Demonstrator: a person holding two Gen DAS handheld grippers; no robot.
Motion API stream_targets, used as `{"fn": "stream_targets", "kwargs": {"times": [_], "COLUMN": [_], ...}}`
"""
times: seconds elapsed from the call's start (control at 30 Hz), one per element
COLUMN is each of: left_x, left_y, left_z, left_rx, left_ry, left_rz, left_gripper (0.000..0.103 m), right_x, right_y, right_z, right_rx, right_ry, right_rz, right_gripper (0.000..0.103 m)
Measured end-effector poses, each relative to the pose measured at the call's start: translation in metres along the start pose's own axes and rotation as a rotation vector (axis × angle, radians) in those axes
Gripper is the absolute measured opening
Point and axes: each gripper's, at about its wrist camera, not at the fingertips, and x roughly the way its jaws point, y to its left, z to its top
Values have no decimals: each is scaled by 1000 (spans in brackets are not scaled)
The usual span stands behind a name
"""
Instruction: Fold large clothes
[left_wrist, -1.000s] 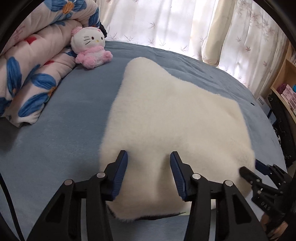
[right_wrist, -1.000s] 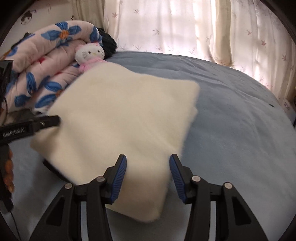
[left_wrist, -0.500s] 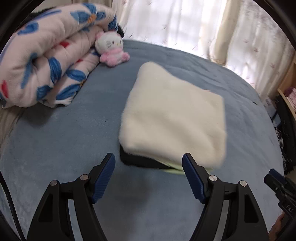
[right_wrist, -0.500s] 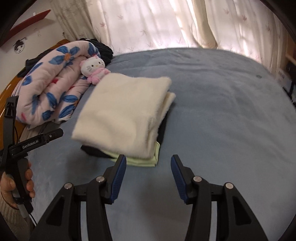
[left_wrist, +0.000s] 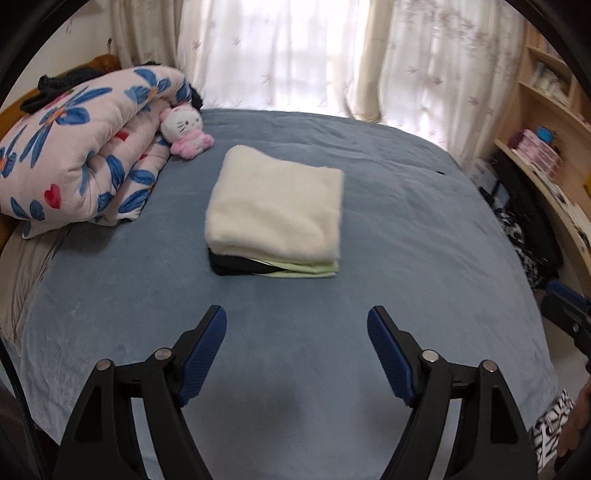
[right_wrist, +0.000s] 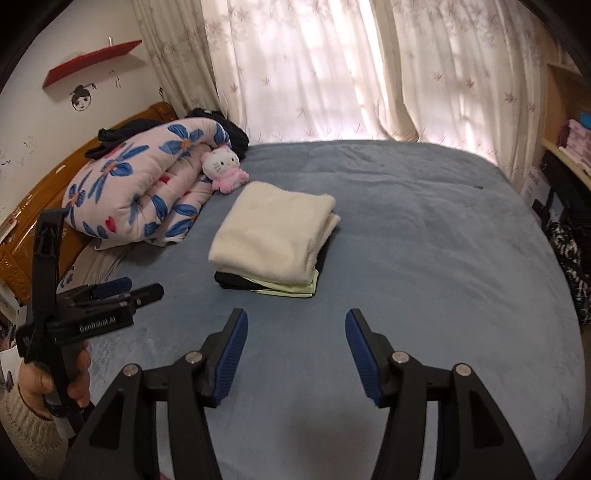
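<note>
A folded cream fleece (left_wrist: 275, 205) lies at the centre of the frame on a blue bed (left_wrist: 406, 236), topping a small stack with a black garment (left_wrist: 231, 265) and a pale green garment (left_wrist: 306, 268) under it. The left gripper (left_wrist: 296, 345) sits in the lower middle of the frame above bare bed, well apart from the stack, its jaws wide with nothing between them; they have just been opening. The right gripper (right_wrist: 295, 345) is also low in its frame over bare bed, jaws apart and empty, likewise just opening. A floral quilt (left_wrist: 79, 162) is rolled at upper left, with a plush cat (left_wrist: 184, 129) just beside it. Curtains (right_wrist: 332, 70) fill the top.
</note>
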Motion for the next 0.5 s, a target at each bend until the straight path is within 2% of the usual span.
{"fn": "stream_targets", "kwargs": {"times": [0.17,0.23,0.5], "left_x": [-36,-45,-51], "left_y": [-26,-36,-56], "left_z": [-33,-48,-109], "left_rx": [13,6,-32], "left_ry": [1,12,-17], "left_rz": [-19,4,37], "left_gripper": [82,83,86], "right_x": [-20,-22,-25], "right_y": [2,-2,-12], "right_z": [-32,-49,-123], "right_rx": [-12,4,51], "right_ry": [1,21,27], "right_rz": [-41,-35,-94], "right_gripper": [60,60,61]}}
